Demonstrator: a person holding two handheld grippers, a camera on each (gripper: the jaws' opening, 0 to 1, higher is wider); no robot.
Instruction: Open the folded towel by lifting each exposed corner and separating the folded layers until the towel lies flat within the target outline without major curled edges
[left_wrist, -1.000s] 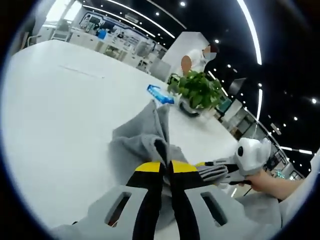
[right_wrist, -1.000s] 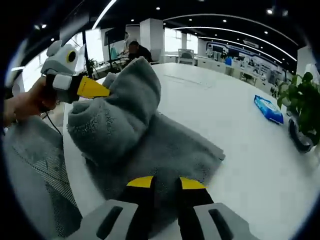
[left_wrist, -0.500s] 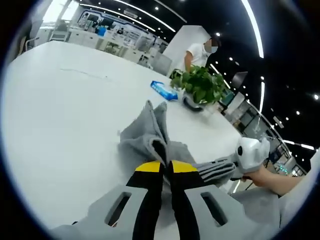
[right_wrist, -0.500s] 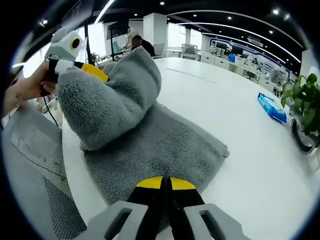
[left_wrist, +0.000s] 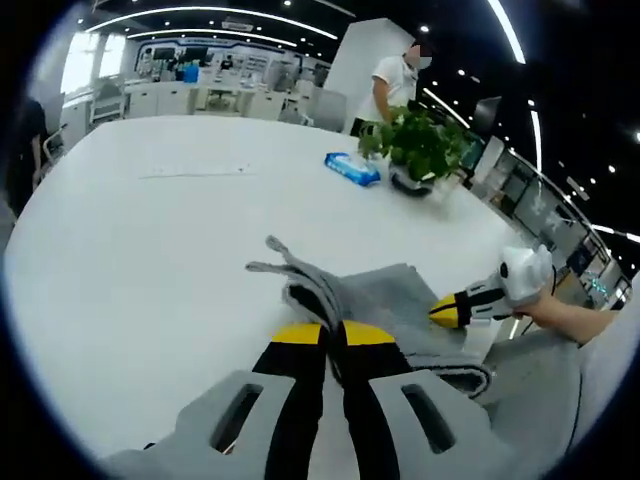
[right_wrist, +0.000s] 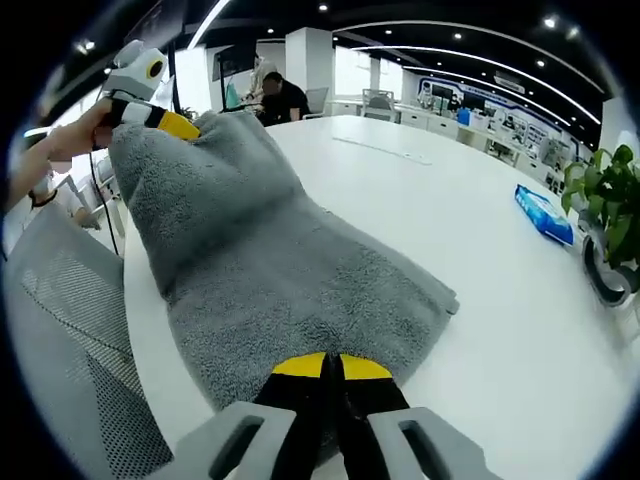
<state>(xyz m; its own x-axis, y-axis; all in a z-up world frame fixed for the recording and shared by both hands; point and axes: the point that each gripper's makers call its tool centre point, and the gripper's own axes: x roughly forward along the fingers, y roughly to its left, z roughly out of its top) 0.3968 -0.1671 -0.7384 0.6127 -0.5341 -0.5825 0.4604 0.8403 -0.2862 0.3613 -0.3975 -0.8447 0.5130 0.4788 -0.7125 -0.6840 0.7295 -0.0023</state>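
round white table (right_wrist: 520, 300) | grey fleecy towel (right_wrist: 270, 290) on table's near edge, one end lifted | left gripper (left_wrist: 333, 333) jaws closed, pinching raised corner | right gripper (right_wrist: 331, 366) jaws closed, clamping near hem

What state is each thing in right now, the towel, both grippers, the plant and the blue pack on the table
towel: partly unfolded, one end lifted off the table, the rest lying on it
left gripper: shut on the towel's raised end
right gripper: shut on the towel's near edge
potted plant: upright on the table
blue pack: lying flat, closed
white table: holding the towel
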